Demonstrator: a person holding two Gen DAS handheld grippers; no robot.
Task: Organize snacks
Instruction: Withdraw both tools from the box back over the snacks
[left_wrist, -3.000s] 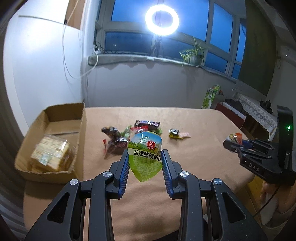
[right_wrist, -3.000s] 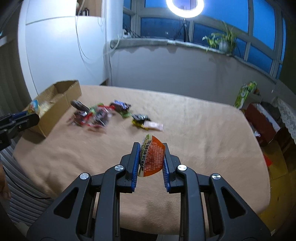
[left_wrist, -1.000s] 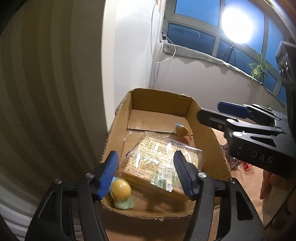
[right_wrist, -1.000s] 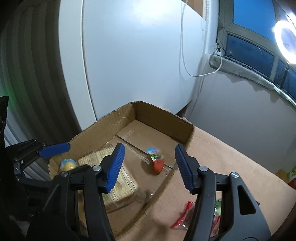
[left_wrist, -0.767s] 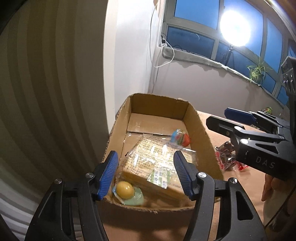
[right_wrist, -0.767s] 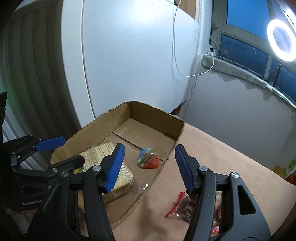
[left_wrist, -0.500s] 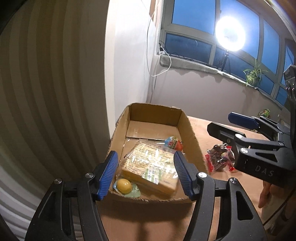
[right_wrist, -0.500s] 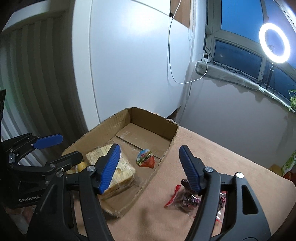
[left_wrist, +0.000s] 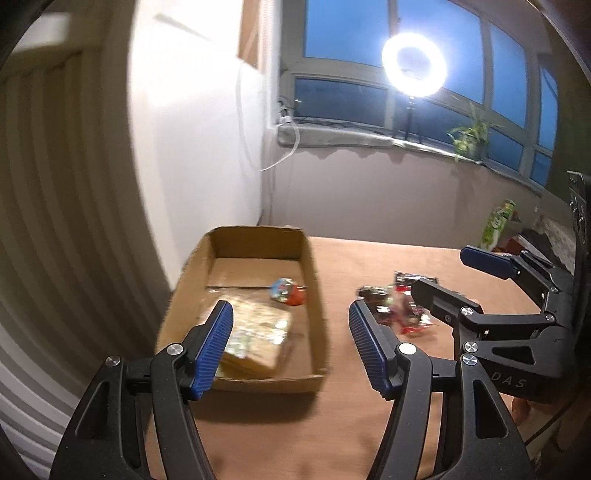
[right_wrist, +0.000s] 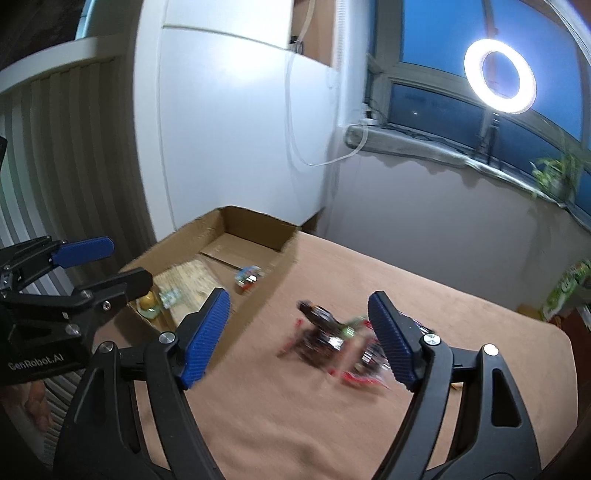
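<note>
A cardboard box (left_wrist: 314, 295) (right_wrist: 258, 221) stands at the table's left end. Inside lie a clear pack of crackers (left_wrist: 258, 332) (right_wrist: 188, 280), a red-orange snack cup (left_wrist: 288, 293) (right_wrist: 249, 277) and a green-yellow egg snack (right_wrist: 147, 303). A pile of dark and red wrapped snacks (left_wrist: 399, 306) (right_wrist: 340, 343) lies on the tan cloth to the right of the box. My left gripper (left_wrist: 291, 347) is open and empty, above the box's near end. My right gripper (right_wrist: 299, 336) is open and empty, above the cloth between box and pile; it also shows in the left wrist view (left_wrist: 461, 273).
A white wall and a ribbed radiator stand to the left of the box. The tan-covered table (right_wrist: 443, 288) runs right toward a green bag (left_wrist: 498, 221) (right_wrist: 569, 284). A ring light (left_wrist: 413, 64) and a plant stand at the window sill.
Three seconds ago each gripper held a snack cup; both cups now lie in the box. Both grippers have opened and pulled back from the box, swinging right toward the snack pile.
</note>
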